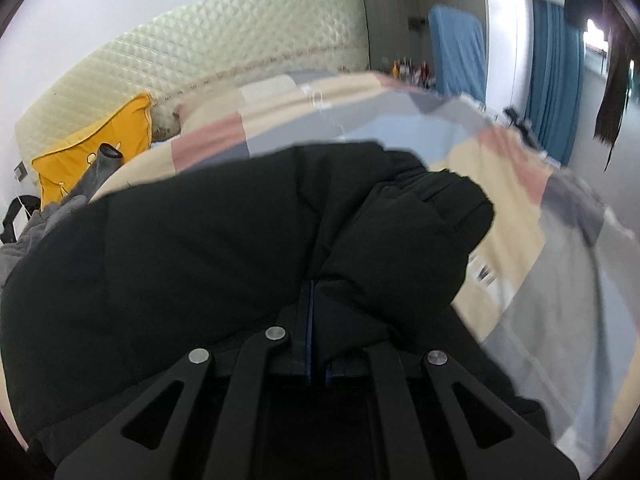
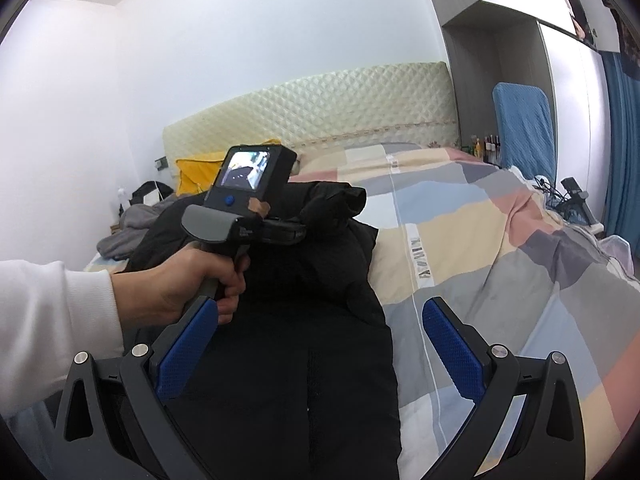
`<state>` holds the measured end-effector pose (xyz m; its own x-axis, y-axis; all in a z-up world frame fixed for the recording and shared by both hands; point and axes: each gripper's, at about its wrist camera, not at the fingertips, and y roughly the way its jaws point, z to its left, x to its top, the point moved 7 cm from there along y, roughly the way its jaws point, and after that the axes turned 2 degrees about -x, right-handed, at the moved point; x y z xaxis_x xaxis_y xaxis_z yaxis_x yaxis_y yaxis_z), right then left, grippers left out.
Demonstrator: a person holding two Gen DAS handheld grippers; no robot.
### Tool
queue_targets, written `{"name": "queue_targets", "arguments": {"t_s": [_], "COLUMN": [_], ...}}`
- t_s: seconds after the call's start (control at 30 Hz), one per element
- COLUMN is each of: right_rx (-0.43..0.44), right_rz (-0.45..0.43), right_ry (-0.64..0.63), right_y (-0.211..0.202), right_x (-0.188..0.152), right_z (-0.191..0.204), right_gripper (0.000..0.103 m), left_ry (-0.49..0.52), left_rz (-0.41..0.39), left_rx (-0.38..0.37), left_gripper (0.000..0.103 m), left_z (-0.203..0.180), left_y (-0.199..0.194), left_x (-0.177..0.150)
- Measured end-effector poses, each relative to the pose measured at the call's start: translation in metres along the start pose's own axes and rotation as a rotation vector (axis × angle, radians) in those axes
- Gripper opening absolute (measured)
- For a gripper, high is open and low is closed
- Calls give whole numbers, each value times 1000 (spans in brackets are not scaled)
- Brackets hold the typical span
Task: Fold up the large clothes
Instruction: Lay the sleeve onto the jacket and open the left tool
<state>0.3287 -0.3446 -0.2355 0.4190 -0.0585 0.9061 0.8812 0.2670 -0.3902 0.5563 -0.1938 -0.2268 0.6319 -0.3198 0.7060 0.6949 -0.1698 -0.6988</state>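
Fingers on the left gripper (image 1: pixel 316 364) are pressed together, pinching a fold of the black jacket (image 1: pixel 192 248); only thin blue pad edges show at the pinch line, fabric bunched over them. Right gripper (image 2: pixel 320 352) stands with its fingers (image 2: pixel 452 350) spread wide, blue pads bare, nothing between them except the jacket lying below.

Jacket location: on the bed, over the patchwork duvet (image 2: pixel 500 248). Right wrist view: it runs from 6 o'clock up to centre, a lumpy folded-over part (image 2: pixel 336 204) at its far end. Left wrist view: it fills the lower half, with a sleeve or flap (image 1: pixel 420 220) raised toward 1 o'clock.

Left hand (image 2: pixel 188 280), white sleeve (image 2: pixel 52 328) entering at 9 o'clock, grips the left unit's handle; its screen module (image 2: pixel 250 176) sits above the jacket's far end.

Background: quilted cream headboard (image 2: pixel 320 100) at 12 o'clock, yellow pillow (image 1: pixel 96 148) at 9–10 o'clock, grey garment (image 2: pixel 128 232) beside the jacket's left edge, blue-covered board (image 2: pixel 524 128) and blue curtain (image 1: pixel 556 80) at 2 o'clock. Left wrist view is motion-blurred on the right side.
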Motion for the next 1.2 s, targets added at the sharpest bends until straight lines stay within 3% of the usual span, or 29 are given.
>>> {"name": "queue_targets", "arguments": {"t_s": [0.13, 0.27, 0.3, 0.33, 0.4, 0.57, 0.9, 1.03, 1.2], "right_rx": [-18, -27, -26, -19, -10, -1, 19, 27, 18], "right_rz": [0, 20, 24, 27, 31, 44, -11, -24, -42], "right_ry": [2, 16, 20, 23, 17, -23, -48, -64, -110], "right_y": [2, 8, 9, 10, 13, 18, 11, 9, 7], "right_x": [0, -4, -4, -5, -6, -9, -2, 1, 1], "right_z": [-3, -7, -7, -6, -2, 8, 19, 26, 37], "right_gripper": [103, 103, 103, 103, 103, 103, 103, 103, 103], "left_ry": [8, -21, -33, -41, -38, 14, -123, -199, -225], "left_rz": [34, -49, -70, -81, -111, -127, -196, -199, -184], "left_rx": [4, -18, -12, -4, 14, 23, 4, -6, -12], "left_gripper": [4, 15, 28, 53, 87, 88, 88, 88, 88], "left_z": [-1, 2, 4, 5, 6, 9, 59, 88, 114], "left_y": [8, -11, -18, -21, -32, -54, -130, -157, -182], "left_x": [-4, 5, 8, 9, 12, 12, 15, 3, -22]}}
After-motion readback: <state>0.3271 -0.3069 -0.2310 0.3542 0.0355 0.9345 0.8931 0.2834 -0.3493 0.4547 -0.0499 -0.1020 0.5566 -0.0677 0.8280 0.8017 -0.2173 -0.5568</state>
